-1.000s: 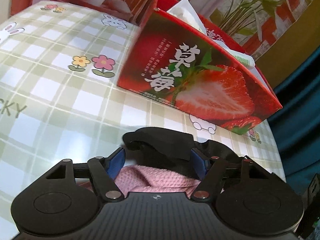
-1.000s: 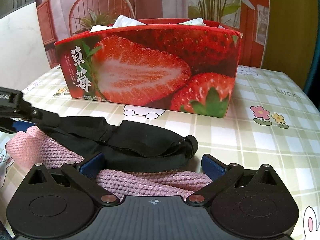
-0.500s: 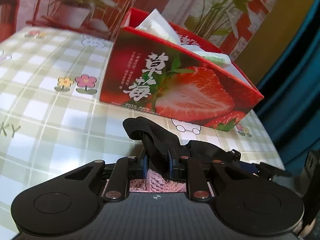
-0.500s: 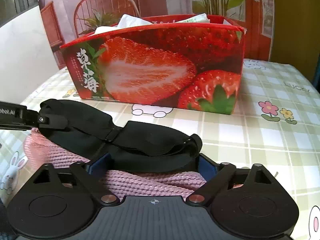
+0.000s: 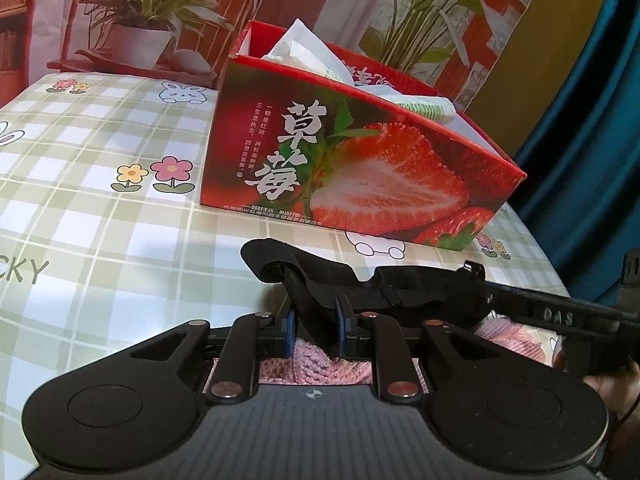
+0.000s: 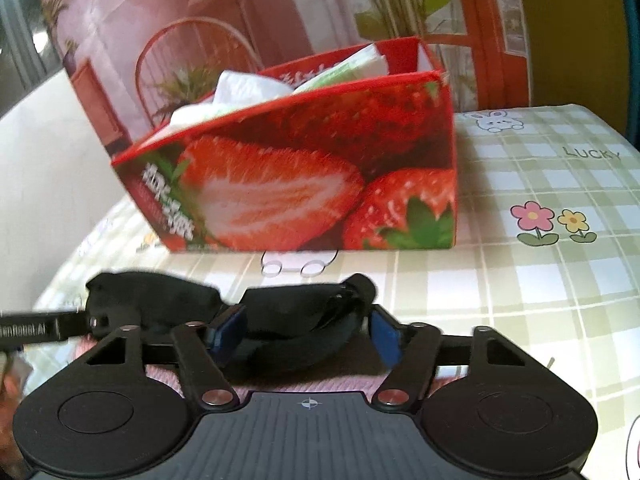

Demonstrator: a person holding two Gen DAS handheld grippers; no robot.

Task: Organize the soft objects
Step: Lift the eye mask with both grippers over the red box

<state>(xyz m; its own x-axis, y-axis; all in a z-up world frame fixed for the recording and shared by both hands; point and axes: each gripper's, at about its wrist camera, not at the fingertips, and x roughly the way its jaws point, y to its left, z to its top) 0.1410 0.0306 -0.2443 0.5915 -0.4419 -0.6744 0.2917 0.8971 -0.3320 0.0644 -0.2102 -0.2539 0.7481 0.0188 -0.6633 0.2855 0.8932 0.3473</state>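
Observation:
A black fabric piece (image 5: pixel 400 284) lies on a pink knitted cloth (image 5: pixel 320 368) on the checked tablecloth, in front of a red strawberry-print box (image 5: pixel 360 168). My left gripper (image 5: pixel 316 328) is shut on the black piece's left part, which is pinched upright between the blue pads. In the right wrist view the black piece (image 6: pixel 288 312) sits between the blue pads of my right gripper (image 6: pixel 306 334). Its jaws are closing and the pads stand at the fabric's edges. The pink cloth (image 6: pixel 160 376) shows underneath.
The open strawberry box (image 6: pixel 300 184) holds white tissue packs (image 5: pixel 304 52). The right gripper's finger (image 5: pixel 560 316) reaches in from the right, and the left gripper's finger (image 6: pixel 40 330) enters from the left. The table edge and a blue curtain (image 5: pixel 580 160) lie to the right.
The left jaws went from wide open to shut on the black piece and raised its end. The right jaws narrowed around the other end. Both views rolled and rose slightly.

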